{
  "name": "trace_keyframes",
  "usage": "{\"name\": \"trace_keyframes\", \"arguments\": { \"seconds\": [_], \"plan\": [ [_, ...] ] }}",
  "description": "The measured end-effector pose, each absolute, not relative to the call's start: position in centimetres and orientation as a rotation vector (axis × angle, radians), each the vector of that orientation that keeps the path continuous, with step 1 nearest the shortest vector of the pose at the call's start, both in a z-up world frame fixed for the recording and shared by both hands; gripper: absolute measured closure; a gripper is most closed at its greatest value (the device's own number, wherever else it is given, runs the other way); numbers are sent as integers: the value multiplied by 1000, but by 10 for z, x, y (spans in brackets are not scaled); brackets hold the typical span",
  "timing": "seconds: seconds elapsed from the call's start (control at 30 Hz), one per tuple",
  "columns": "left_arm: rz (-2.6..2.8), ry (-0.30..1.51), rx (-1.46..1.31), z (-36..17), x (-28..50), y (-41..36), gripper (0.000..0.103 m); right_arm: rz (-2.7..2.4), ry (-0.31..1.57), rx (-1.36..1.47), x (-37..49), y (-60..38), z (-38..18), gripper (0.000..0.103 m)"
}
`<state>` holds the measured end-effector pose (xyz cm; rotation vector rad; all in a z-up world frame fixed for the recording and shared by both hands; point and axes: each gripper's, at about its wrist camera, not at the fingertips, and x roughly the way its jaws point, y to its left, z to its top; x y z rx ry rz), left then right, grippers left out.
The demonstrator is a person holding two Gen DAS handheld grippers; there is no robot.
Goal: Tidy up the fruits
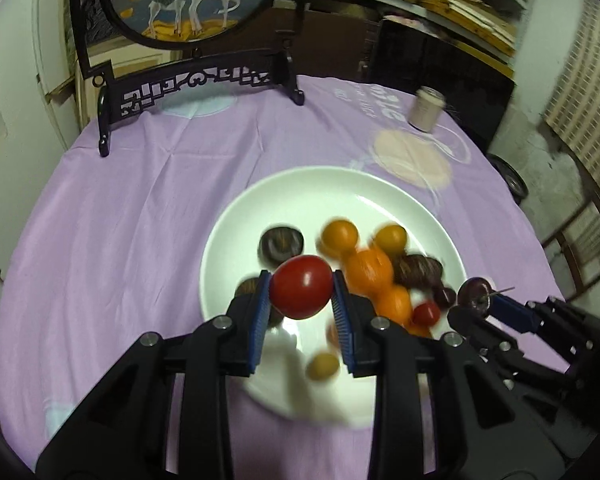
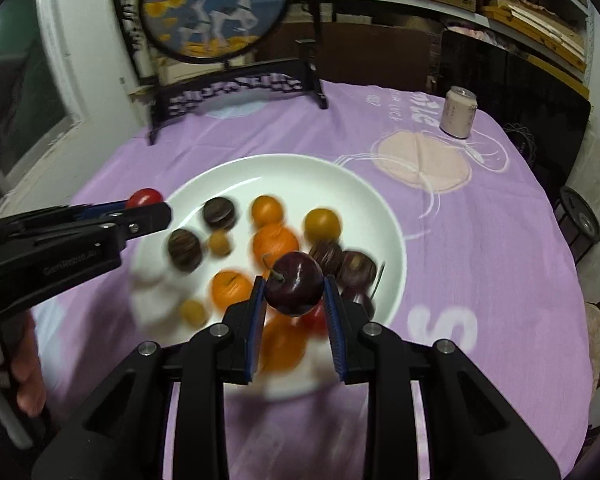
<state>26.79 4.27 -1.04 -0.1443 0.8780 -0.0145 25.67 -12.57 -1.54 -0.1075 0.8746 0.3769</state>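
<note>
A white plate (image 1: 300,192) (image 2: 284,172) on the purple cloth holds several small fruits: orange ones (image 1: 370,270) (image 2: 275,243), yellow ones (image 1: 391,237) (image 2: 322,223) and dark brown ones (image 1: 281,244) (image 2: 219,212). My left gripper (image 1: 300,286) is shut on a red tomato (image 1: 301,286) above the plate's near side; it also shows in the right wrist view (image 2: 144,200). My right gripper (image 2: 294,290) is shut on a dark purple cherry (image 2: 294,289) with a stem, above the plate; it also shows in the left wrist view (image 1: 478,294).
A black carved stand with a round deer painting (image 1: 196,80) (image 2: 236,84) stands at the table's far left. A pale can (image 1: 426,109) (image 2: 458,112) stands at the far right. Shelves with wooden boards (image 2: 500,8) are behind the table.
</note>
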Motion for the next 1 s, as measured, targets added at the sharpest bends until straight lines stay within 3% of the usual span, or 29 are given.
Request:
{"name": "trace_keyframes", "arguments": {
  "seconds": [0.37, 0.4, 0.43, 0.47, 0.5, 0.53, 0.63, 0.7, 0.73, 1.0],
  "plan": [
    [-71, 929, -162, -39, 283, 38, 72, 394, 918, -83, 277, -124, -43, 74],
    [-68, 929, -161, -40, 283, 38, 71, 388, 920, -83, 277, -124, -44, 58],
    [-62, 926, -161, -40, 283, 38, 68, 378, 917, -78, 276, -124, -45, 45],
    [-59, 927, -162, -41, 281, 39, 48, 360, 899, -64, 274, -127, -43, 36],
    [-62, 922, -165, -41, 278, 39, 27, 351, 886, -59, 271, -130, -41, 36],
    [-59, 909, -164, -39, 272, 39, 23, 349, 880, -65, 265, -132, -38, 36],
    [-33, 877, -116, -30, 242, 37, 17, 336, 853, -108, 234, -140, -27, 28],
    [5, 832, -70, -24, 213, 35, 6, 336, 827, -127, 209, -147, -23, 6],
    [21, 818, -53, -22, 202, 34, 4, 329, 809, -134, 192, -152, -22, 3],
    [54, 751, 26, -7, 110, 16, 2, 232, 860, -120, 132, -162, -31, 3]
  ]
}}
